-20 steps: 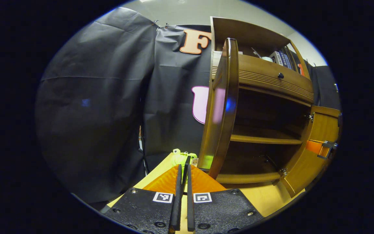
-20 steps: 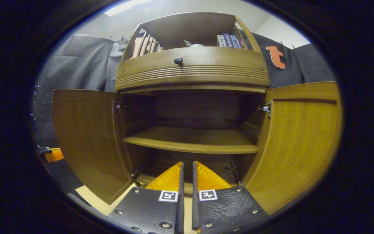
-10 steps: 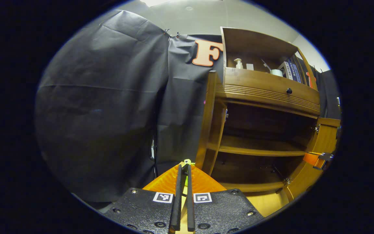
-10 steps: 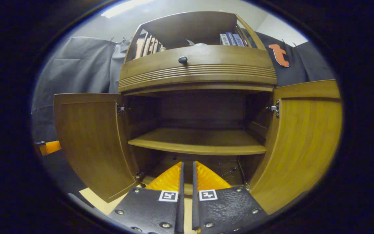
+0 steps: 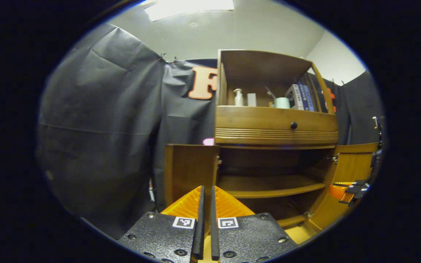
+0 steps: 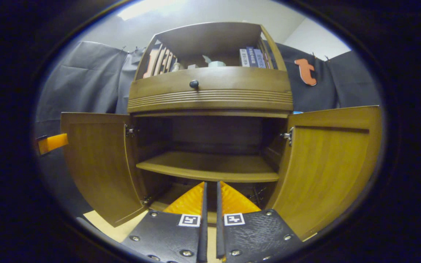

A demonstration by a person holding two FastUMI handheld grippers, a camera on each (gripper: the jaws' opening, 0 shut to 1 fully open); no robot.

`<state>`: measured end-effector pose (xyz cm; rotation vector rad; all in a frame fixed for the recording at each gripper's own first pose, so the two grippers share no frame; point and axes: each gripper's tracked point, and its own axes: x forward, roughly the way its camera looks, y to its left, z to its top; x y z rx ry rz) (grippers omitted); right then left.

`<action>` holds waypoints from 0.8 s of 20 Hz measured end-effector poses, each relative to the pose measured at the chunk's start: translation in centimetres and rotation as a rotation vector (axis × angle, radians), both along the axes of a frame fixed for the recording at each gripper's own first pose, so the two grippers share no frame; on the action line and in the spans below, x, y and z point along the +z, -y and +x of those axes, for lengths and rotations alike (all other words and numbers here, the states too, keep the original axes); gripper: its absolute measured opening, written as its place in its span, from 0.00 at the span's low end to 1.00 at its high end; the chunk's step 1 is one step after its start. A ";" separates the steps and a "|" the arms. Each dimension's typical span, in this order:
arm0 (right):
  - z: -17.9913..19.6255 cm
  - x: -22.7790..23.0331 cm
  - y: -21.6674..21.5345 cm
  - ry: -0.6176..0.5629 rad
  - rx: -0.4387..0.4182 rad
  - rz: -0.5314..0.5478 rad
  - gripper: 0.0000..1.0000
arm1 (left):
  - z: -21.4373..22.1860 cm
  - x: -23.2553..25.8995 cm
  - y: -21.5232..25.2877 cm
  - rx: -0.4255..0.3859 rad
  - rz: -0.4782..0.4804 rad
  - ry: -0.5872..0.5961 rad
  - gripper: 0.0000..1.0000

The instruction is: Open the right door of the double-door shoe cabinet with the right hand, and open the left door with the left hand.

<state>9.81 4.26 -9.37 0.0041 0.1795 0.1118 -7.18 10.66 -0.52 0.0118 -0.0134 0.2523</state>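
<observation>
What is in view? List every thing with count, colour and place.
shoe cabinet: one, brown wood, centre, on the table
left door: one, brown, swung open
right door: one, brown, swung open
drawer: one, brown with dark knob, above the doors, closed
inner shelf: one, brown, bare
pump bottle: one, white, top compartment
books: several, count unclear, top compartment
table: one, light wood
cloth wall: black, behind
left claw: one, shut, holding nothing
right claw: one, shut, holding nothing
</observation>
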 end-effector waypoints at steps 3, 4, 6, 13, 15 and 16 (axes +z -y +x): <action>-1.0 2.1 1.4 0.031 -0.048 0.021 0.10 | 2.5 0.3 3.9 -0.103 -0.006 0.012 0.09; -1.3 2.8 1.9 0.044 -0.064 0.024 0.10 | 3.1 0.3 5.2 -0.133 -0.004 0.011 0.09; -2.1 4.1 2.9 0.068 -0.089 0.014 0.10 | 3.9 0.2 7.6 -0.188 -0.004 0.008 0.00; -4.1 7.0 3.9 0.121 -0.121 0.013 0.09 | 5.4 0.1 13.4 -0.319 -0.046 0.011 0.08; -4.4 7.3 3.9 0.123 -0.124 0.013 0.09 | 5.5 0.1 14.0 -0.329 -0.057 0.013 0.00; -4.5 7.3 3.9 0.123 -0.125 0.016 0.09 | 5.5 0.1 14.1 -0.329 -0.060 0.011 0.00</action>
